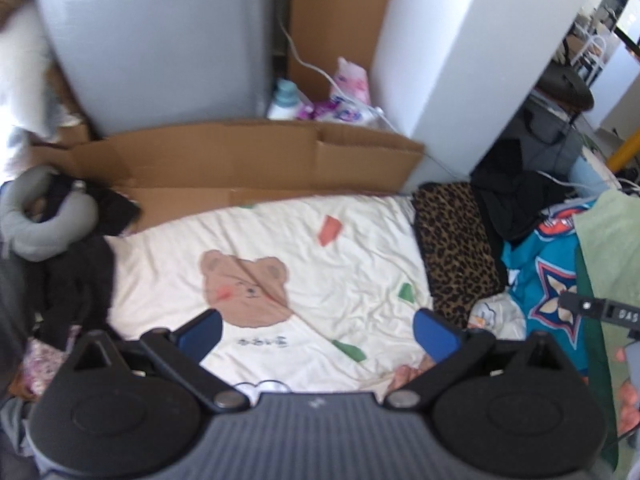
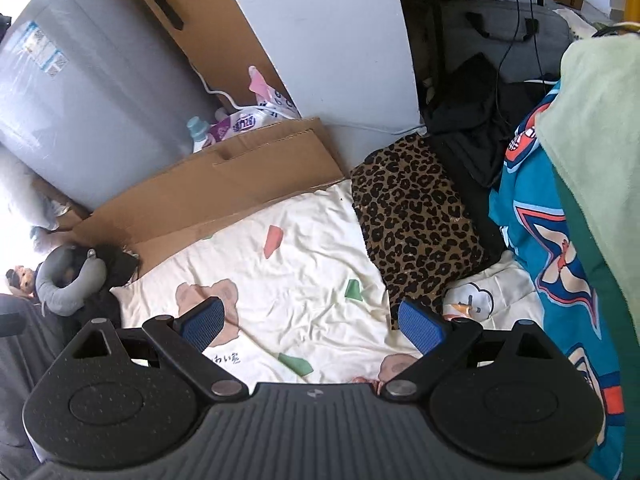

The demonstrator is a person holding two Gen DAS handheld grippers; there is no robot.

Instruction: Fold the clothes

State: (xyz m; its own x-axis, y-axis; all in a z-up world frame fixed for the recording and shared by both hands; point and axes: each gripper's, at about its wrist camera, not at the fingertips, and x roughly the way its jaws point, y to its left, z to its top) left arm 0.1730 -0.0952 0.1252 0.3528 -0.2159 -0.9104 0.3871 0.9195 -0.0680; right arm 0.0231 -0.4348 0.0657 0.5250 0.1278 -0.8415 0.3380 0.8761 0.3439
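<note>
Left gripper (image 1: pixel 318 330): jaws spread wide, grasping nothing, held above a cream sheet (image 1: pixel 280 248) printed with a brown bear (image 1: pixel 244 284) and small green and red shapes. The bear lies just beyond the left blue pad (image 1: pixel 200 330). A line of small dark characters sits under the bear, too blurred to read.

Right gripper (image 2: pixel 312 326): jaws likewise released and empty, above the same sheet (image 2: pixel 304 264). A leopard cloth (image 2: pixel 412 224), folded flat, lies on the right side of the sheet; its near corner reaches the right blue pad (image 2: pixel 422 326), and whether the two touch cannot be told. In the left view the same cloth (image 1: pixel 456 248) lies beyond and right of the jaws, apart from them.

Right of the leopard cloth: a black garment (image 2: pixel 468 140) at the far side, a teal garment (image 2: pixel 544 248) with orange-and-white emblems nearer, and a pale green cloth (image 2: pixel 600 152) at the right edge. On the left edge of the sheet sit a grey neck pillow (image 1: pixel 36 220) and dark clothing (image 1: pixel 76 280).

Beyond the sheet: flattened cardboard (image 1: pixel 248 164), a grey appliance (image 2: pixel 80 112) bearing small unreadable labels, a white bottle (image 2: pixel 198 132) with a teal cap, and a purple-and-white packet (image 2: pixel 240 122) whose print is illegible.

A black part at the right edge of the left view carries white characters, seemingly "DAS" (image 1: pixel 626 314).
</note>
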